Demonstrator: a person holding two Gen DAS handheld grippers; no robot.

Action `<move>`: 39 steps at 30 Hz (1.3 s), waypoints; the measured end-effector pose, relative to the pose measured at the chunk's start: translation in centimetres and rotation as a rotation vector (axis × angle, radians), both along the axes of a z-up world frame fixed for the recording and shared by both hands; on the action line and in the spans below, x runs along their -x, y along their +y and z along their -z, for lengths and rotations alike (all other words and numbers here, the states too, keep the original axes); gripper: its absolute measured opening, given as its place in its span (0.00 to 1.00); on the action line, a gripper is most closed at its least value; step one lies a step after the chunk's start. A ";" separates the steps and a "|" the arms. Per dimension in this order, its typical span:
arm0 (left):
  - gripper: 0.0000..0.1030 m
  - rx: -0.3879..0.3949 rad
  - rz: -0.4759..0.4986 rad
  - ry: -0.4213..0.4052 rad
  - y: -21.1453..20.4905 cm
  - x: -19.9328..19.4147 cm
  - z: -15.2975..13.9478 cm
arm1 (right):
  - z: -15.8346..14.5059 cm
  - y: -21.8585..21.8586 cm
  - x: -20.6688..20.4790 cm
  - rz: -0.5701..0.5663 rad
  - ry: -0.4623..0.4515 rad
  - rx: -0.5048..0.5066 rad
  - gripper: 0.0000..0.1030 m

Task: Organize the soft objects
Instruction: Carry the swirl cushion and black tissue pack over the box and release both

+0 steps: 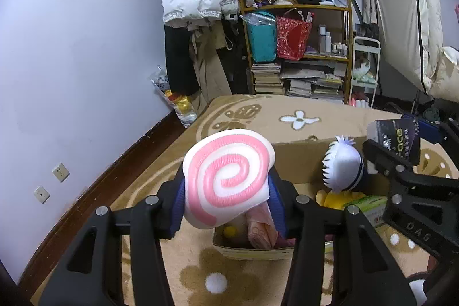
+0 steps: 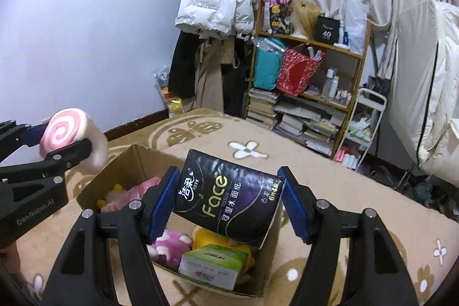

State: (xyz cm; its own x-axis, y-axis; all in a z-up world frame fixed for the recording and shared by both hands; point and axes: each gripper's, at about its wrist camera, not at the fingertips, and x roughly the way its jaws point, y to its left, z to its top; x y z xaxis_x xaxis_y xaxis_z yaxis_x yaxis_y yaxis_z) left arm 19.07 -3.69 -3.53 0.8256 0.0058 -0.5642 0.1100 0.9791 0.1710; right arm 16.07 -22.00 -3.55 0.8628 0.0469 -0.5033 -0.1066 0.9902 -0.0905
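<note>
Swirl cushion point(image 1: 229, 177) above cardboard box point(image 1: 295, 148)

Left gripper point(image 1: 226, 208): black plastic frame, blue ribbed pads, silver screws; "GenRobot.AI" printed on side.
Right gripper point(image 2: 226, 208): same build, "DAS" embossed.

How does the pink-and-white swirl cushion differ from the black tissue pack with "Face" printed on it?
The pink-and-white swirl cushion is pale and rounded; the black tissue pack is dark, blocky, covered in print. The cushion sits in the left gripper, the pack in the right gripper. Both are held over the cardboard box.
</note>
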 end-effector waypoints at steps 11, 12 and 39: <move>0.52 -0.035 0.007 0.057 -1.1 -1.0 2.8 | 2.4 -1.1 -1.9 0.018 0.030 -0.029 0.71; 0.53 -0.042 0.009 0.061 -1.2 -1.1 3.0 | 2.5 -1.3 -2.0 0.019 0.031 -0.036 0.71; 0.81 -0.096 0.009 0.107 -1.6 0.1 4.0 | 3.4 -2.2 -1.8 0.028 0.082 -0.081 0.85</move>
State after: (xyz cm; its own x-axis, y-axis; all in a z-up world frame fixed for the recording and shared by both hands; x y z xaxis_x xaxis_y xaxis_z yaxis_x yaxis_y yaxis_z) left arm 18.98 -5.30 -7.48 0.7610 0.0567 -0.6463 0.1415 0.9577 0.2506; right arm 17.87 -24.18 -6.99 0.8206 0.0668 -0.5676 -0.0827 0.9966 -0.0022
